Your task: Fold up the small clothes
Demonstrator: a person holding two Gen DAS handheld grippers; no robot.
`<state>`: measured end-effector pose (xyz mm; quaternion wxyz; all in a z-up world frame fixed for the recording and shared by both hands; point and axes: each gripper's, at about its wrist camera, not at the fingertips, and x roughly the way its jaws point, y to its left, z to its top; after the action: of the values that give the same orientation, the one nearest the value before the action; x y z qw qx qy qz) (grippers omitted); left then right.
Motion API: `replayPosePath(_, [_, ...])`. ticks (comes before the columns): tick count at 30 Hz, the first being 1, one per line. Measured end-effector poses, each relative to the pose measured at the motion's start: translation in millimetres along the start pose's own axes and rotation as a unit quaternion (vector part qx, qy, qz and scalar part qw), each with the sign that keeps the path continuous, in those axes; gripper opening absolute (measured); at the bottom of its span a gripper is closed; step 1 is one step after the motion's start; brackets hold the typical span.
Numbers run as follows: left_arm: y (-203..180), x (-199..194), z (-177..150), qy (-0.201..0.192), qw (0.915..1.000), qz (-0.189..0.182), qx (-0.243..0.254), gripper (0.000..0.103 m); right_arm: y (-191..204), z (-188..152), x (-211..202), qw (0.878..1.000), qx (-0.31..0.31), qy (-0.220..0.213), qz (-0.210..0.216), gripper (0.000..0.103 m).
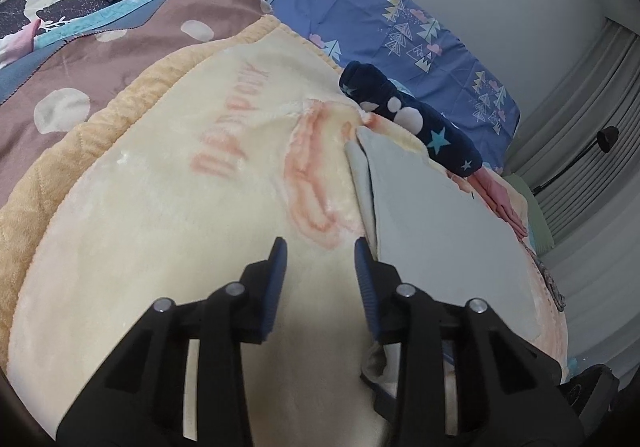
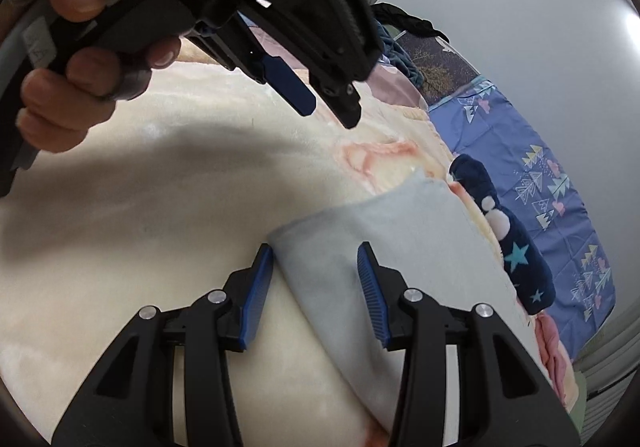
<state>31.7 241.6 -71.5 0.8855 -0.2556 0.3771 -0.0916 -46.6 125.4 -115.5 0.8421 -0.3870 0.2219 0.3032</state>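
Across the cream fleece blanket (image 1: 168, 215) covering the bed, I found the small pale grey garment (image 1: 444, 231) lying flat, its long folded edge running toward me. My left gripper (image 1: 320, 243) hung over bare blanket just beside that edge, jaws parted with nothing between them; its right finger (image 1: 366, 279) sat at the cloth's border. My right gripper (image 2: 316, 247) stood over the garment's near corner, jaws apart, cloth passing between the pads without being pinched. From the right wrist view I noted a hand (image 2: 76, 67) gripping the left tool's handle. Beyond the garment, a navy star-patterned sleeve (image 1: 416, 119) rested on the blanket.
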Motion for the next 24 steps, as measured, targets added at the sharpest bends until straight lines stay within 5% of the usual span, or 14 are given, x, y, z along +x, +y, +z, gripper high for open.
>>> replayPosePath(1, [1, 2, 1, 0.004, 1.0000, -0.003, -0.003, 0.034, -2, 2, 2, 1.000, 0.007, 0.001, 0.008, 0.001])
replayPosePath(5, [-1, 14, 11, 0.016, 0.9996, -0.024, 0.002, 0.047, -2, 10, -26, 0.999, 0.016, -0.034, 0.006, 0.002])
replayPosePath(10, [-12, 56, 34, 0.056, 0.9968, -0.058, 0.005, 0.058, -3, 7, -19, 0.999, 0.030, -0.012, 0.035, 0.003])
replayPosePath(14, [-18, 109, 44, 0.100, 0.9941, -0.042, 0.003, 0.065, -6, 9, -27, 0.998, 0.039, -0.020, 0.036, 0.003])
replayPosePath(17, [-25, 131, 55, 0.091, 0.9954, -0.029, 0.005, 0.068, -9, 8, -23, 0.998, 0.048, -0.012, 0.049, 0.003])
replayPosePath(18, [-27, 134, 60, 0.086, 0.9960, -0.026, 0.003, 0.067, -7, 8, -21, 0.997, 0.049, -0.009, 0.050, 0.003])
replayPosePath(20, [-31, 136, 69, 0.080, 0.9957, -0.047, 0.001, 0.007, -4, 10, -23, 0.998, 0.051, -0.011, 0.045, 0.003])
replayPosePath(24, [-42, 108, 77, 0.039, 0.9961, -0.078, 0.007, 0.005, -18, 10, -34, 0.994, 0.084, -0.028, 0.060, 0.003])
